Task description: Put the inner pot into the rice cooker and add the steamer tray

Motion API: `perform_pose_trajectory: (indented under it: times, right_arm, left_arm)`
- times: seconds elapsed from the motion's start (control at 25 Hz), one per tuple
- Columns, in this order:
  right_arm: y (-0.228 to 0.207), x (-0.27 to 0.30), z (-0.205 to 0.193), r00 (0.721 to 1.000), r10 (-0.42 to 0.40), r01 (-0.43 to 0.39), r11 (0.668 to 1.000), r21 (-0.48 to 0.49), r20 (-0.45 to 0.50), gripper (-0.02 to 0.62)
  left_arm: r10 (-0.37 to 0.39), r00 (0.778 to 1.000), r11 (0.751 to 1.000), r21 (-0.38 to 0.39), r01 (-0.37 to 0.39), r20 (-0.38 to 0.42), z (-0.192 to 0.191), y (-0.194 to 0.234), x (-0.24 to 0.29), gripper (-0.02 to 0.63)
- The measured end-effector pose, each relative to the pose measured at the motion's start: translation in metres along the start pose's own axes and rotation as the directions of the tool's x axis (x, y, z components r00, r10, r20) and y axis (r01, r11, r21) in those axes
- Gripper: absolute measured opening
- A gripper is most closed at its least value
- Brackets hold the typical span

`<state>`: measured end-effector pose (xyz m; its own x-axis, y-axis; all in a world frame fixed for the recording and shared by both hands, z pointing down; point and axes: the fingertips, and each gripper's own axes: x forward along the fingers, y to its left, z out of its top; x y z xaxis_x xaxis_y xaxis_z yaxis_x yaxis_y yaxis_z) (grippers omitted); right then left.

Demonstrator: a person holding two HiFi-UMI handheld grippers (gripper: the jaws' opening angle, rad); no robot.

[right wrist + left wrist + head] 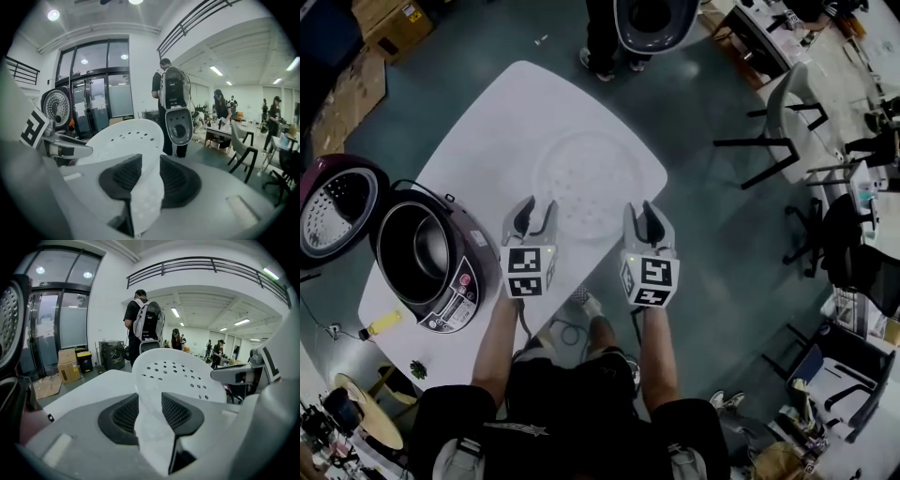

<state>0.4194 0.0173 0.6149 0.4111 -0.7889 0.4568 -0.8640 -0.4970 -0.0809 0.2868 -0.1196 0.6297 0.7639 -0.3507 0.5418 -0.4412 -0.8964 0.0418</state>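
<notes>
The white perforated steamer tray (589, 184) hangs above the white table (497, 122), gripped at its near rim from both sides. My left gripper (533, 218) is shut on the tray's left rim, and my right gripper (646, 221) is shut on its right rim. In the left gripper view the tray (178, 373) rises from between the pads of the left gripper (150, 412). The right gripper view shows the tray (124, 138) clamped in the right gripper (147, 177) the same way. The purple rice cooker (450, 281) stands at the table's left with its lid (336, 208) swung open and the dark inner pot (417, 248) inside.
A person with a backpack (609, 37) stands at the table's far end. Chairs (787, 112) and desks fill the right side, and cardboard boxes (384, 23) lie at the top left. A small yellow item (384, 322) rests near the cooker at the table's front left corner.
</notes>
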Motion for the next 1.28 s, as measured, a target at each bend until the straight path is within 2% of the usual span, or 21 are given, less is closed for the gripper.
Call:
perform_pose_trajectory:
  times: [0.32, 0.56, 0.84, 1.08, 1.28]
  right_arm:
    - [0.007, -0.031, 0.050, 0.997, 0.023, -0.021, 0.999, -0.031, 0.071, 0.114]
    - [0.026, -0.045, 0.069, 0.991, 0.068, -0.061, 0.996, -0.067, 0.112, 0.114]
    - [0.069, -0.052, 0.101, 0.977, 0.159, -0.146, 0.984, -0.100, 0.142, 0.114]
    - [0.119, -0.055, 0.117, 0.949, 0.277, -0.256, 0.955, -0.148, 0.151, 0.114]
    - [0.174, -0.050, 0.124, 0.914, 0.379, -0.350, 0.916, -0.194, 0.143, 0.114]
  left_arm:
    - [0.029, 0.997, 1.000, 0.005, -0.030, 0.070, 0.046, -0.005, -0.040, 0.161]
    - [0.076, 0.992, 0.997, -0.014, -0.075, 0.105, 0.051, 0.004, -0.070, 0.161]
    - [0.161, 0.976, 0.987, -0.048, -0.156, 0.144, 0.068, 0.034, -0.116, 0.161]
    - [0.279, 0.949, 0.959, -0.084, -0.269, 0.148, 0.065, 0.065, -0.165, 0.161]
    - [0.381, 0.912, 0.923, -0.126, -0.365, 0.151, 0.056, 0.103, -0.207, 0.161]
